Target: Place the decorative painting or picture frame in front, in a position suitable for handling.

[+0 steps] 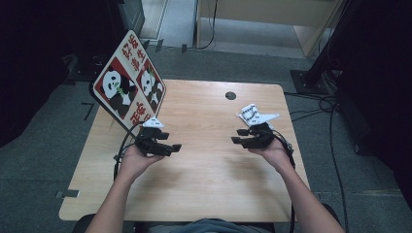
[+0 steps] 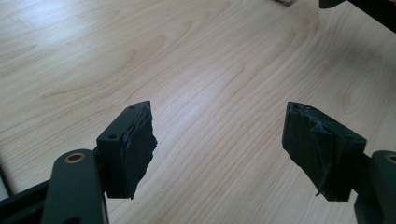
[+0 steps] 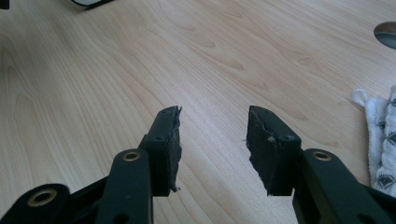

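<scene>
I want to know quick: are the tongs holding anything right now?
Left tongs: open, nothing between them, just table.
Right tongs: open, holding nothing; a white cloth lies beside them.

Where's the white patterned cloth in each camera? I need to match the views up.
High view: the white patterned cloth lies right of centre on the table, just beyond the right tool.
Right gripper view: the cloth is at the right edge, at mid height.
Left gripper view: a pale scrap at the top edge is too cropped to identify.
Shared landmark: the round hole in the tabletop, just past the cloth.
</scene>
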Available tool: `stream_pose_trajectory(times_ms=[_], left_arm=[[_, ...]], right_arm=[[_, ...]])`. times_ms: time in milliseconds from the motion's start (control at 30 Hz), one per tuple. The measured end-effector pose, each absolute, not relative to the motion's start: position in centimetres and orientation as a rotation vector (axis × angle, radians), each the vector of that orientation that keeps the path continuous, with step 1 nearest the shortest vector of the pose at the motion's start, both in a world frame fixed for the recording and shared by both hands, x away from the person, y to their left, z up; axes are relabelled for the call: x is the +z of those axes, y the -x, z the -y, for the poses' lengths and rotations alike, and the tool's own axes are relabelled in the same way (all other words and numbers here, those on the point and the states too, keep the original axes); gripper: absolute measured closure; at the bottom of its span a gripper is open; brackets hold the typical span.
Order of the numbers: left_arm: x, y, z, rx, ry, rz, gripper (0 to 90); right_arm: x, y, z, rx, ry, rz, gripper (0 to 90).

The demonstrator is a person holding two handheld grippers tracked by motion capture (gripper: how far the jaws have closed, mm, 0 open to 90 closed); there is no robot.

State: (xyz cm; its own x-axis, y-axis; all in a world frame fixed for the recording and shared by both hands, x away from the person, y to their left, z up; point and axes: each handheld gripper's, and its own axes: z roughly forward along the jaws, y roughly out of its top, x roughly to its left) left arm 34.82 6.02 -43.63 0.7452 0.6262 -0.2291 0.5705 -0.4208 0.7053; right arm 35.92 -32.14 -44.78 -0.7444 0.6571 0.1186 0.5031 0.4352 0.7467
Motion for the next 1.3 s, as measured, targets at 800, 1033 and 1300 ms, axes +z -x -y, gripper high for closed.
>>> stream_pose_trajectory(times_ms=[800, 1033, 1300], left_arm=[[-41.6, -33.5, -9.7, 0.119, -2.049, -0.942, 27.4], [-41.0, -32.5, -11.4, 0.144, -1.999, -0.972, 27.4], [-40.6, -31.5, -13.4, 0.183, -1.984, -1.018, 27.4]], right_arm=[[-44.9, -36.0, 32.8, 1.166, -1.084, -2.505, 48.2], [-45.1, -36.3, 32.4, 1.152, -1.063, -2.525, 47.8], [-45.3, -36.7, 31.7, 1.129, -1.058, -2.551, 47.4]])
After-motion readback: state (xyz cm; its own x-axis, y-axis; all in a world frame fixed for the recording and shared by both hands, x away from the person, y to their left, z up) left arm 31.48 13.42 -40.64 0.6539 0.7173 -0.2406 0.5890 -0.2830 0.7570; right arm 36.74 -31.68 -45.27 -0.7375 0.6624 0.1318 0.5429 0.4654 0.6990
